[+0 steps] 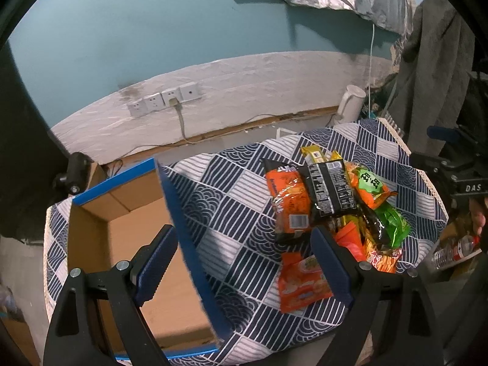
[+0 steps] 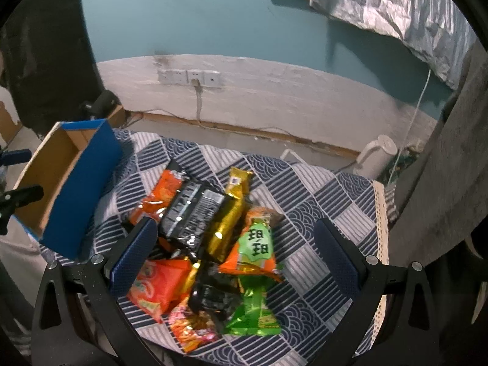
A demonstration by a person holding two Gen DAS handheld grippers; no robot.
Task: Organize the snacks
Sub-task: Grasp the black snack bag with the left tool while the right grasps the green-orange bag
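Your left tongs (image 1: 244,262) spread wide, empty, above blue box (image 1: 183,228) wall. Your right tongs (image 2: 236,254) also wide apart, holding nothing, over snack pile (image 2: 210,238). Pile heaped on patterned cloth (image 2: 320,201) covering tabletop, just right of box.

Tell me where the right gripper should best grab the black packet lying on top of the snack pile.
Likely across the black packet's narrow width at mid-body, from above. It lies flat on top of the other snacks, nothing over it, and the open right gripper hovers just over the pile.
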